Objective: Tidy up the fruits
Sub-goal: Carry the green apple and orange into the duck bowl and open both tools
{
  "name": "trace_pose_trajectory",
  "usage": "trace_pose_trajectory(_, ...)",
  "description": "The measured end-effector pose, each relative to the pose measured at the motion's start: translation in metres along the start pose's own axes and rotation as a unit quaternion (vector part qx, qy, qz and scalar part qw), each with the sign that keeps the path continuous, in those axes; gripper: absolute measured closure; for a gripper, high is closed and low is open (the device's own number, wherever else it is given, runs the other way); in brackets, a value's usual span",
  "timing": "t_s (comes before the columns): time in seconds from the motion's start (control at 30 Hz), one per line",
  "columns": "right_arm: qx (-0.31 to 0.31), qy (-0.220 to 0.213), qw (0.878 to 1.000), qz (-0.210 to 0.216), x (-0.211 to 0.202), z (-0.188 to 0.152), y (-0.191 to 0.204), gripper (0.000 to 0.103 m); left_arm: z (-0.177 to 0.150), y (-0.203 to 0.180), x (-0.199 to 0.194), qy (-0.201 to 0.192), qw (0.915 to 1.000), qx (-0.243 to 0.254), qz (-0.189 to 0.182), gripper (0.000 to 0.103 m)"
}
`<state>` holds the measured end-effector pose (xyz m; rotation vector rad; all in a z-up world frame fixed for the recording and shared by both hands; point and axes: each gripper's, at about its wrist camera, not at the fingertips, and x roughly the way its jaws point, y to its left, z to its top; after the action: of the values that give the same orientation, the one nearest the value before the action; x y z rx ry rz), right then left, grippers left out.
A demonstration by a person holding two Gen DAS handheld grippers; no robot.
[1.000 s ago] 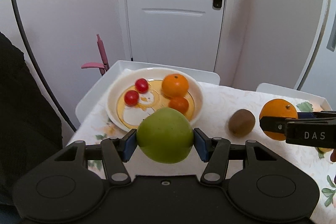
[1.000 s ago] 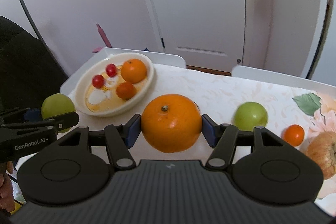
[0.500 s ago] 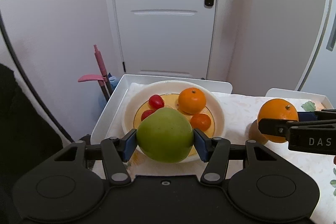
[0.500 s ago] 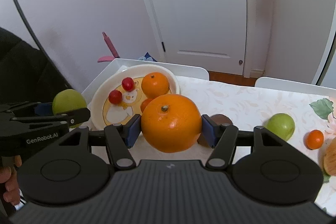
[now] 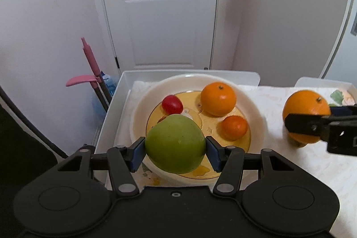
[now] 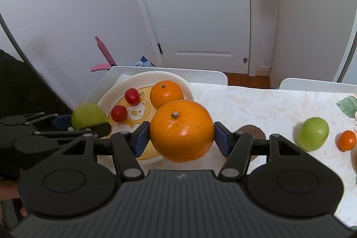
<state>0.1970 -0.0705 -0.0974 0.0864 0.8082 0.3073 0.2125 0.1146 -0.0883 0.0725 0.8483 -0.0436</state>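
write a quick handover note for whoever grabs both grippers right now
Left gripper: shut on a green apple, held over the near edge of the white bowl.
Right gripper: shut on a large orange, beside the bowl.
Done: bowl holds two red cherry tomatoes, a medium orange and a small tangerine.
Left: release both fruits; then the second green apple, small orange fruit and brown kiwi on the table.

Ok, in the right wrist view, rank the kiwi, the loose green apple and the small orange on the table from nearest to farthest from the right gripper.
Measured from the right gripper:
1. Kiwi, just behind its right finger.
2. Loose green apple, farther right on the table.
3. Small orange, just beyond that apple, near the right edge.
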Motion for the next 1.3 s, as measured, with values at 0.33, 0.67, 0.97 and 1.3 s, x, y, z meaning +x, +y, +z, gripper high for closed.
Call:
trace_pose_trajectory(0.33,0.014,0.007,1.000,-0.018,0.016,-0.001,0.009,0.027,-0.003,0.004,0.034,0.027,0.9993,0.020,-0.017,0.042)
trace_pose_trajectory(0.67,0.012,0.004,1.000,-0.022,0.014,0.002,0.010,0.027,0.000,0.006,0.024,0.003,0.9997,0.001,-0.023,0.011)
trace_pose_trajectory(0.97,-0.013,0.009,1.000,-0.010,0.014,0.009,0.010,0.027,0.000,0.025,-0.007,-0.017,0.9990,-0.040,0.004,0.009)
trace_pose_trajectory(1.3,-0.076,0.032,0.996,0.024,0.034,0.005,0.025,0.027,-0.011,0.029,-0.026,-0.020,0.9971,-0.063,0.038,0.009)
